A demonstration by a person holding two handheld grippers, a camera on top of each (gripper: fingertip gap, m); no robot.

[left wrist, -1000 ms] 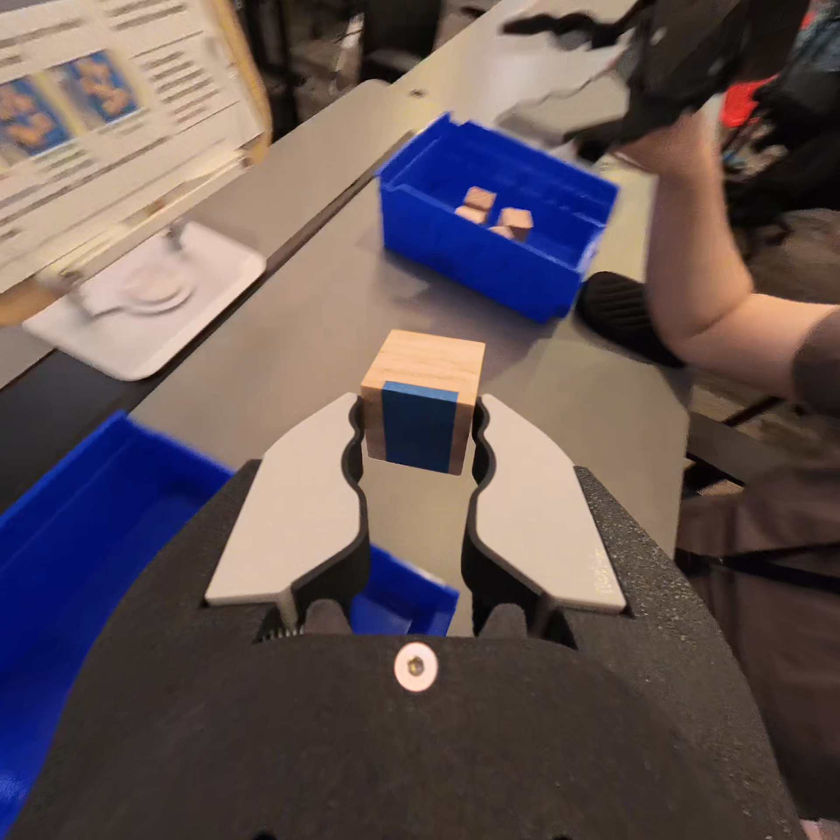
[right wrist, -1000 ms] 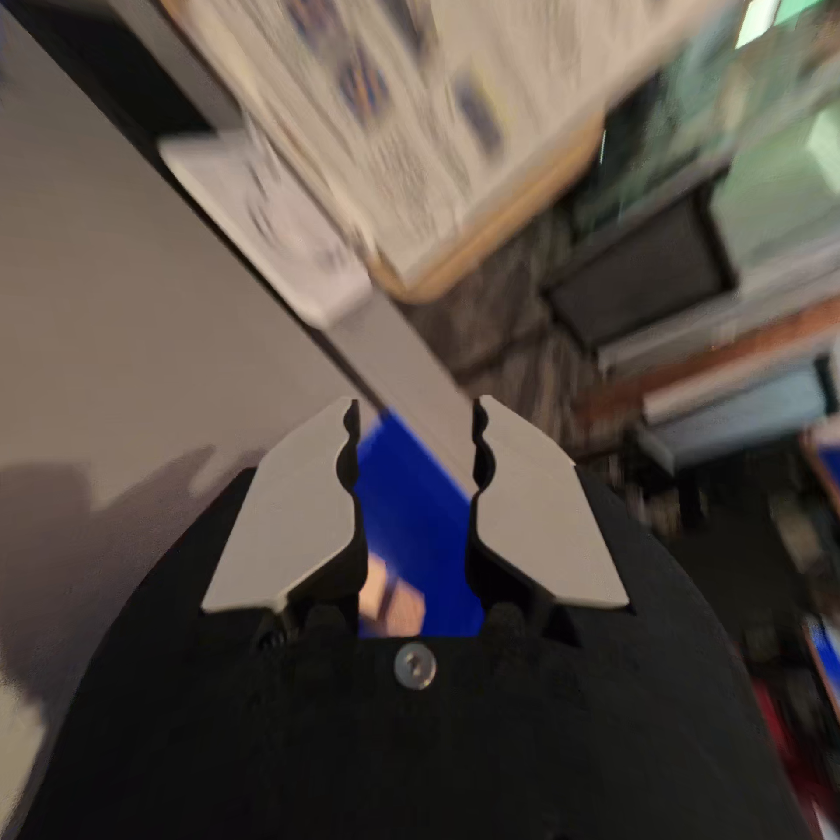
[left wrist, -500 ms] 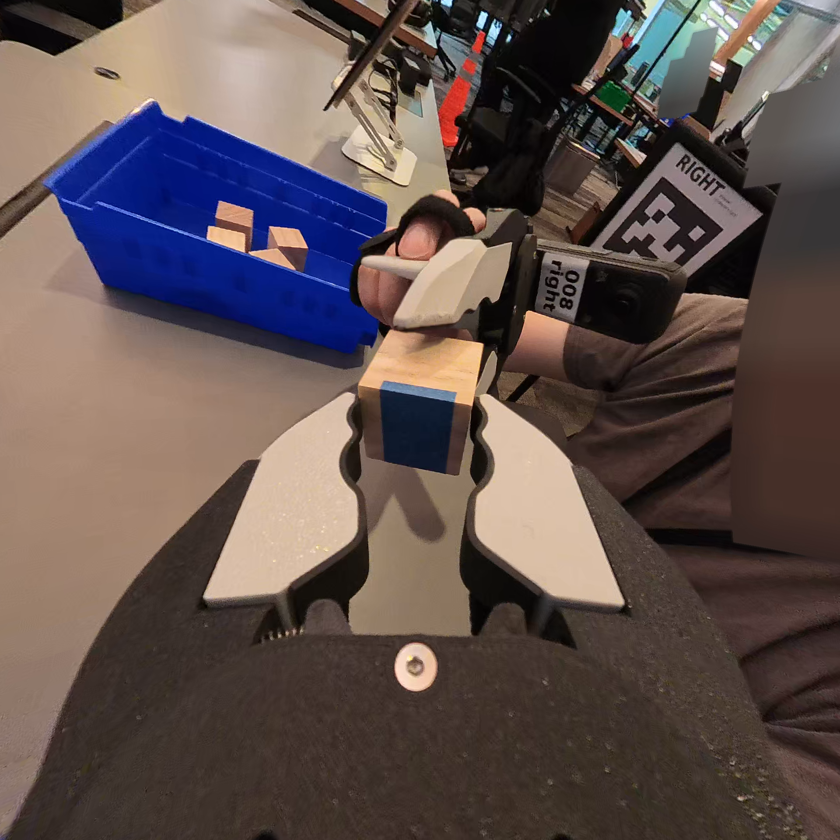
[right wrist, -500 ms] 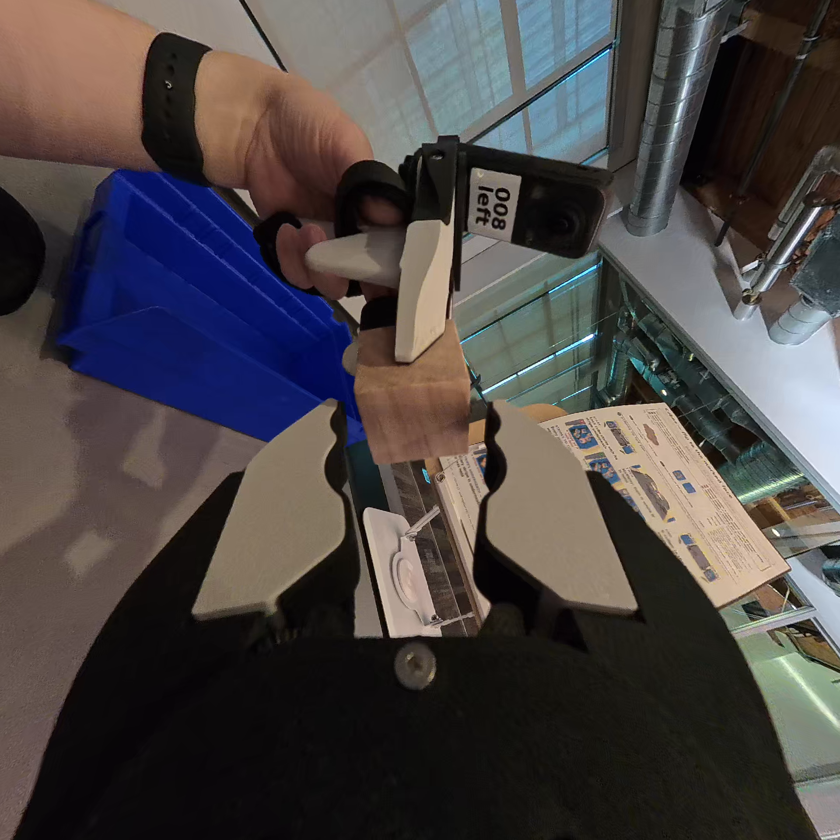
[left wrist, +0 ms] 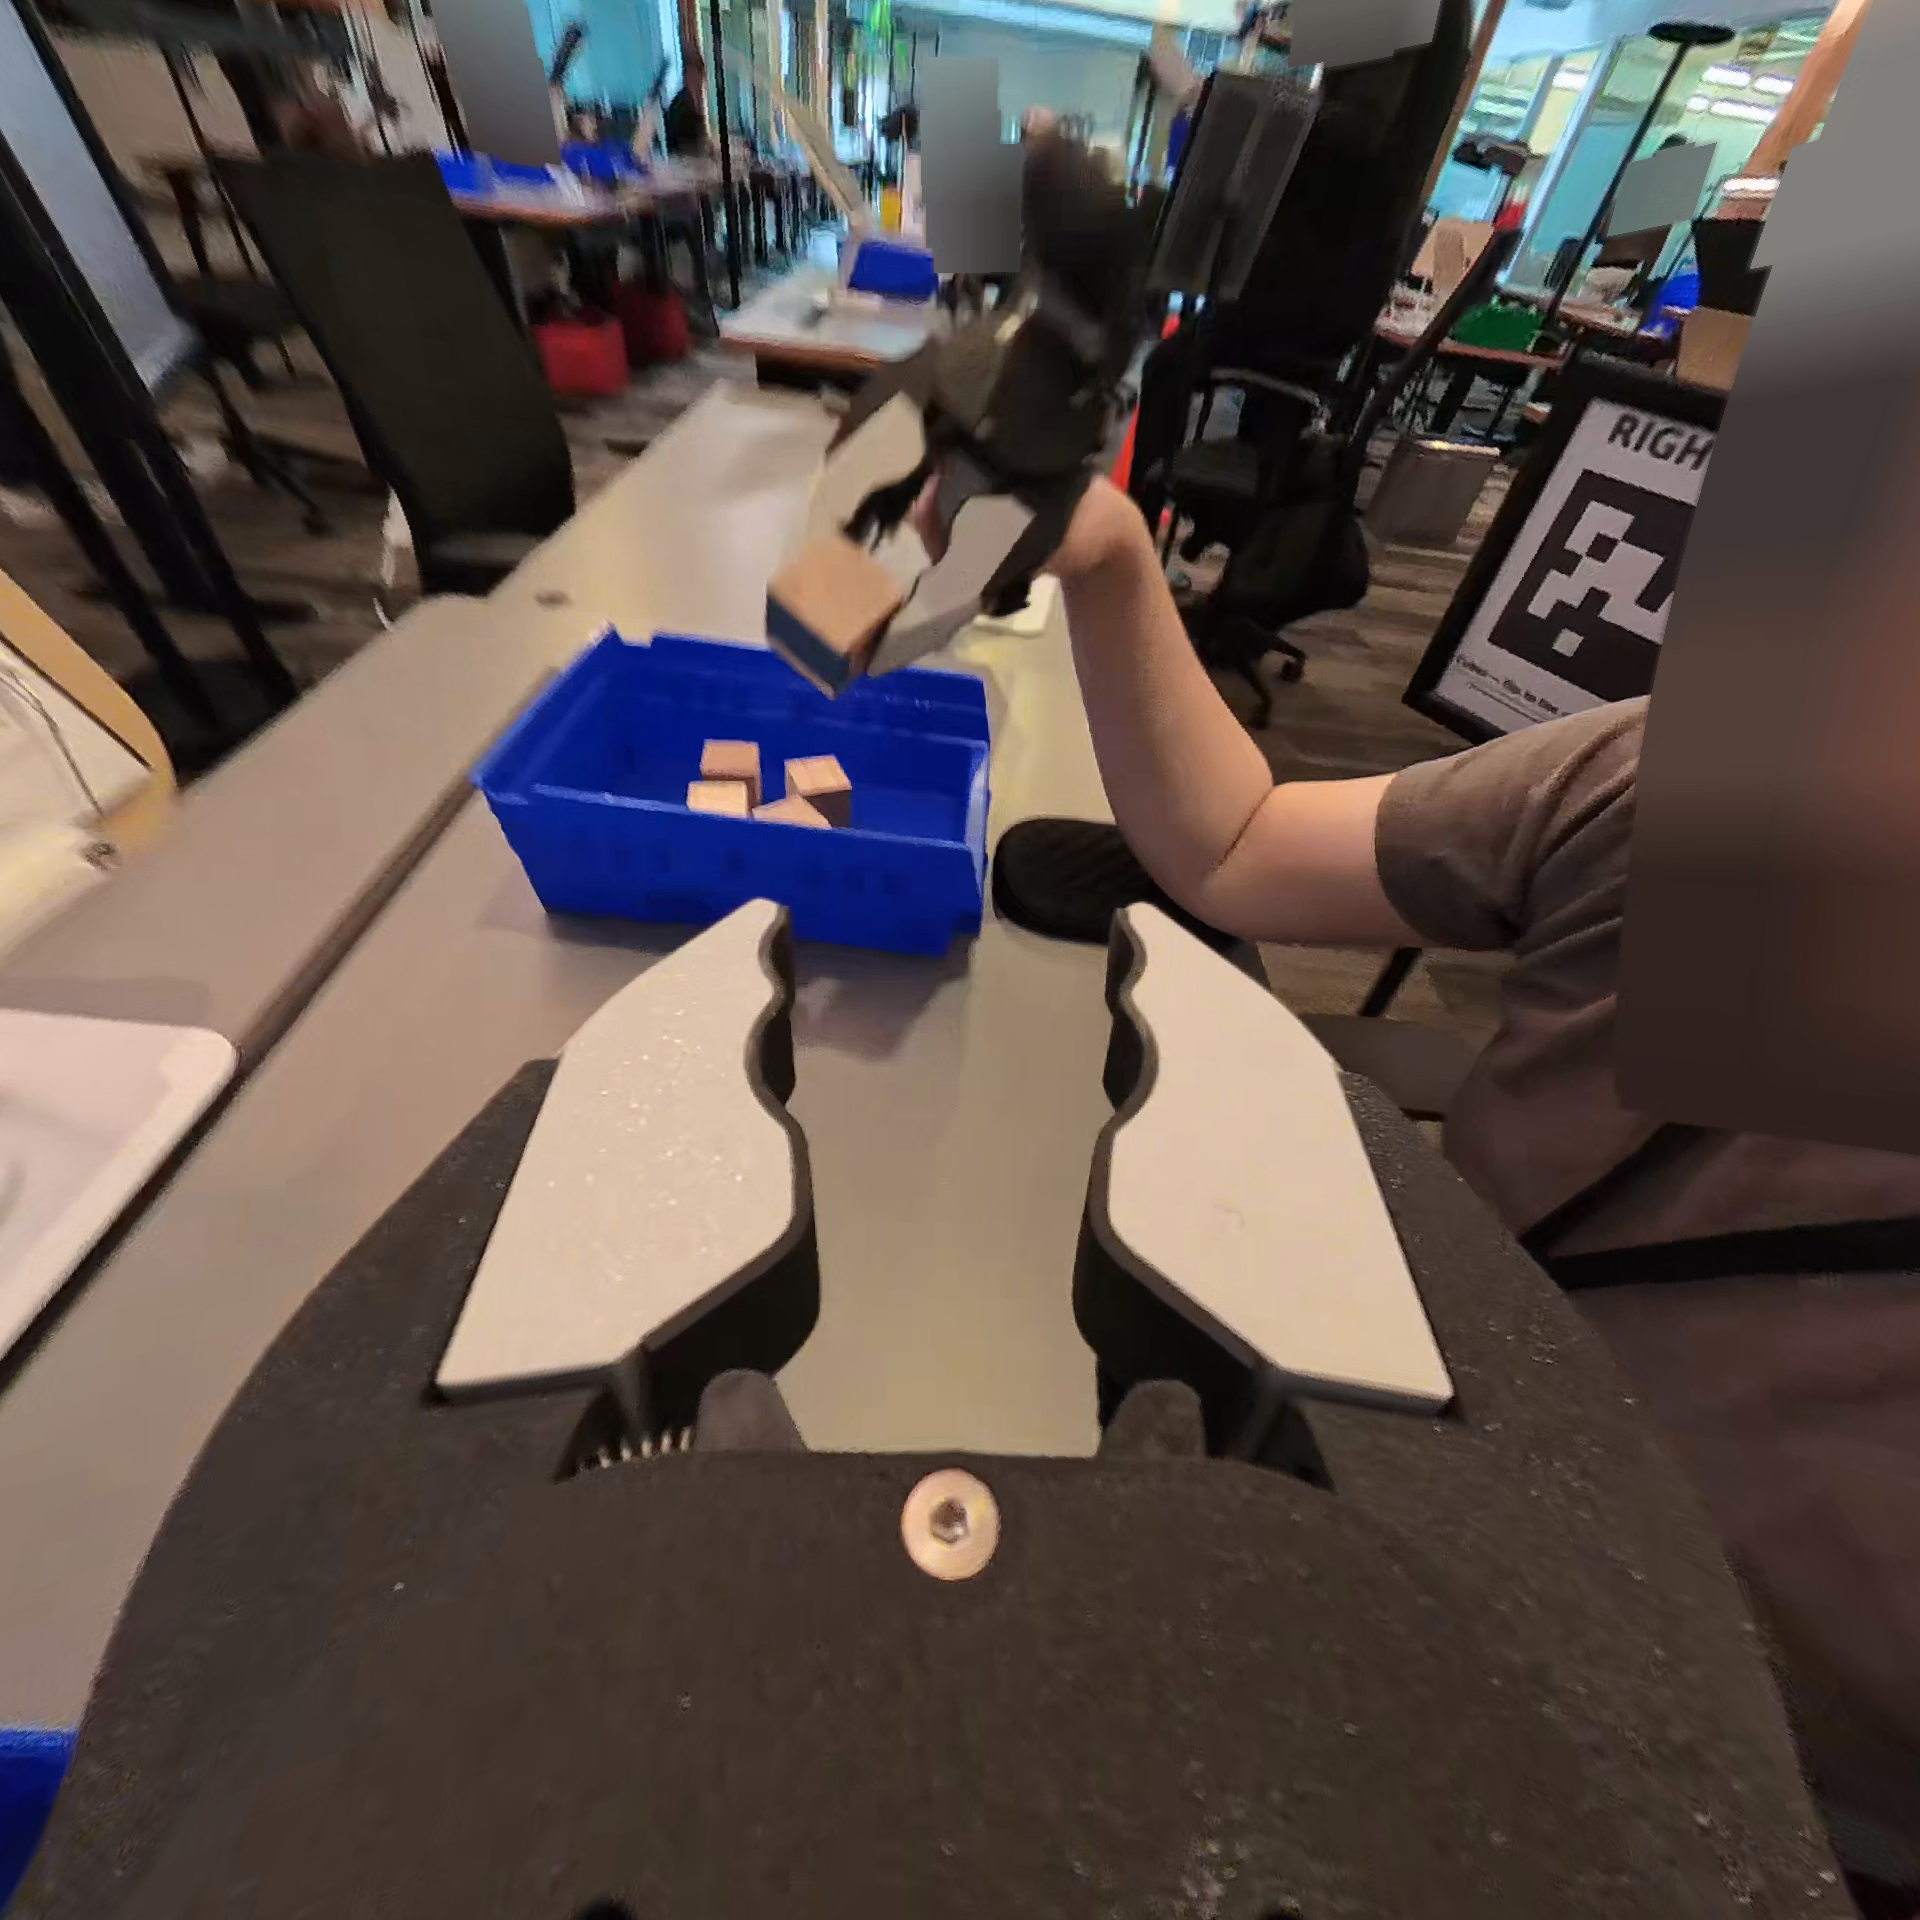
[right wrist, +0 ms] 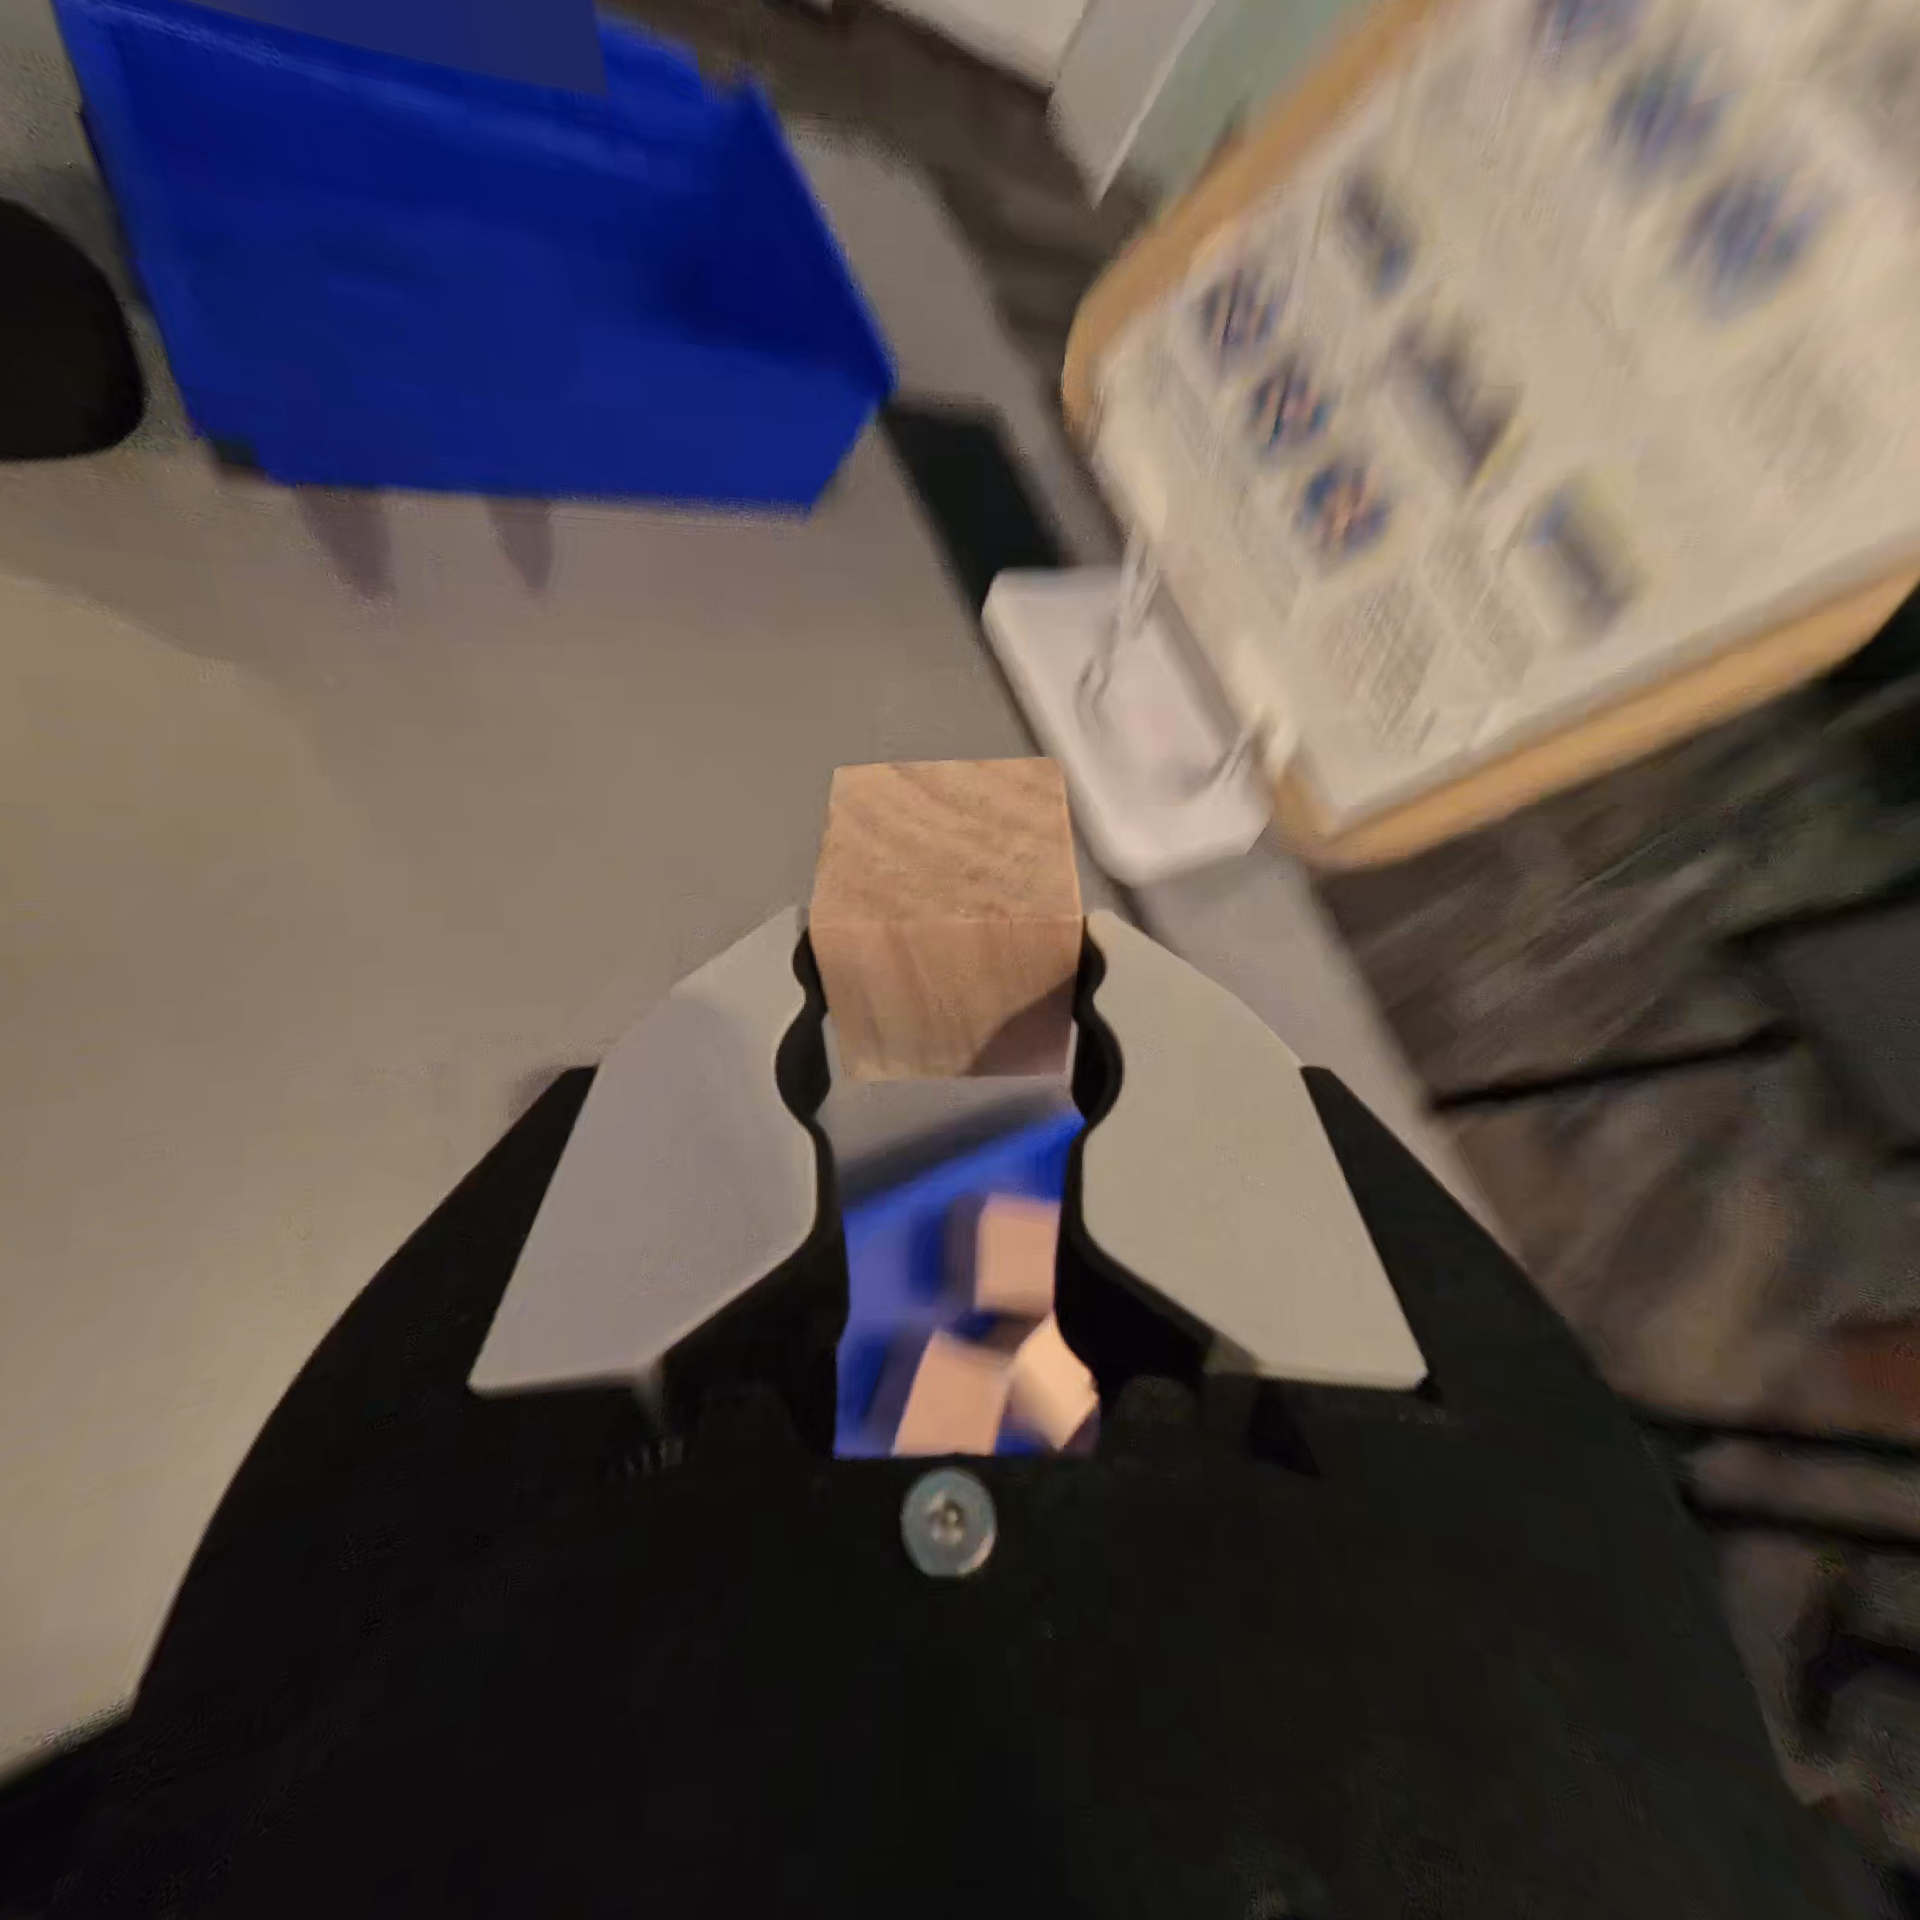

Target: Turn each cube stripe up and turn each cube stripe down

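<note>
Right gripper (right wrist: 945, 940), as you held it, was clamped on one wooden cube (right wrist: 940, 914) above the blue bin (left wrist: 727, 862); your left gripper (left wrist: 948, 935) stood wide, holding nothing. Four cubes (left wrist: 769, 790) lay jumbled in that bin, so most turning looked undone.

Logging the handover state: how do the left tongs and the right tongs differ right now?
The left tongs stand open with nothing between them; the right tongs are closed on a wooden cube, pads against its sides. The left tongs hover low over the grey table; the right tongs are raised above the blue bin. Both share pale grey fingers on black bodies.
</note>
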